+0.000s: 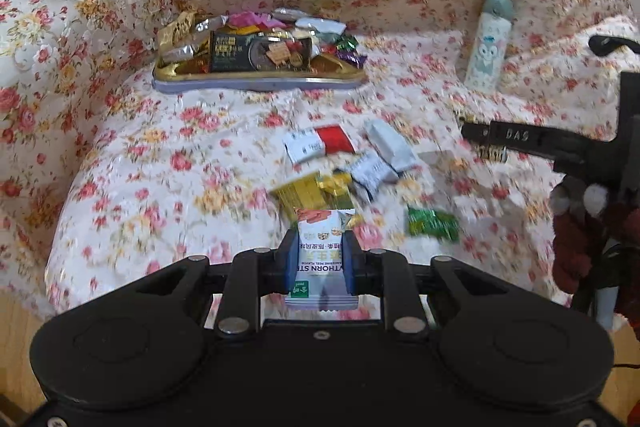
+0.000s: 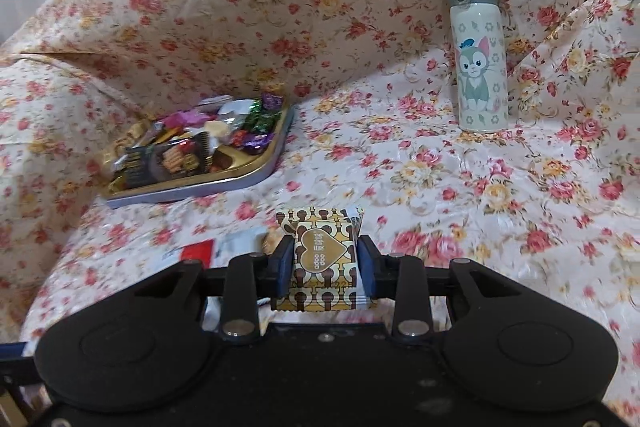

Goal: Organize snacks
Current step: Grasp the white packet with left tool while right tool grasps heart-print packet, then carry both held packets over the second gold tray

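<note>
Left gripper [image 1: 320, 259] pinched white hawthorn-stick packet [image 1: 322, 247] | right gripper [image 2: 325, 267] clamped gold heart-print sachet [image 2: 322, 259] | risk: slippery wrappers might slip before heaped metal tray [image 1: 260, 83], upper centre.

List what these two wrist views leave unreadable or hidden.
- Left wrist: loose snack packets on the floral cloth are motion-blurred, labels unreadable.
- Left wrist: hawthorn packet text partly covered by the left gripper.
- Right wrist: red-and-white packet mostly hidden behind the right gripper.
- Both: sweets in the tray too small to identify.
</note>
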`<state>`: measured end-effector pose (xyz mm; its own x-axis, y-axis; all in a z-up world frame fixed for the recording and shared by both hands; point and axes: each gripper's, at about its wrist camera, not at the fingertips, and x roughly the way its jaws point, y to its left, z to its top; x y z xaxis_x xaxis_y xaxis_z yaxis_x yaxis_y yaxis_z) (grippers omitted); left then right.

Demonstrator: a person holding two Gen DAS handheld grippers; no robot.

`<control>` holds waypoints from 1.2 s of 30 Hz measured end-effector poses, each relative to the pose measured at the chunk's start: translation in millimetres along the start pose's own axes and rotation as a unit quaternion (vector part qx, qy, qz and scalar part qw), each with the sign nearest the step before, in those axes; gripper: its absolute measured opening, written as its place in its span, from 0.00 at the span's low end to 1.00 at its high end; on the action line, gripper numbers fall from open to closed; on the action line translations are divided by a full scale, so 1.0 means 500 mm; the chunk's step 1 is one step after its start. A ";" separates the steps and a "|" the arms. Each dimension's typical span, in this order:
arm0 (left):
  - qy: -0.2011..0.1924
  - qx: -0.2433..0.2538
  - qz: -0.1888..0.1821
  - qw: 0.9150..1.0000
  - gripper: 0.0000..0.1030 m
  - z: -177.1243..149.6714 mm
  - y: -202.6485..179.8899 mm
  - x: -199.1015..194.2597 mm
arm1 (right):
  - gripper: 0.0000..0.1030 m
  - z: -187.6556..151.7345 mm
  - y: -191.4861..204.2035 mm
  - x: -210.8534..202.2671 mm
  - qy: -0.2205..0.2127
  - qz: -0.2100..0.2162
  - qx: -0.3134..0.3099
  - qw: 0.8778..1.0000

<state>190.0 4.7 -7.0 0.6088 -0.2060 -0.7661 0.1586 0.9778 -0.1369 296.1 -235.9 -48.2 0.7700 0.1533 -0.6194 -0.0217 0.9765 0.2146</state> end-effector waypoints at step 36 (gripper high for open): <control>0.111 -0.064 -0.062 0.990 0.28 -0.215 -0.084 -0.080 | 0.34 -0.260 0.035 -0.433 0.071 0.053 0.023 0.996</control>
<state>75.6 -23.9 -38.3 0.4025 -0.3256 -0.8556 0.1127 0.9451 -0.3066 46.3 -232.1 -8.6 0.6663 0.2788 -0.6916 -0.0660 0.9459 0.3177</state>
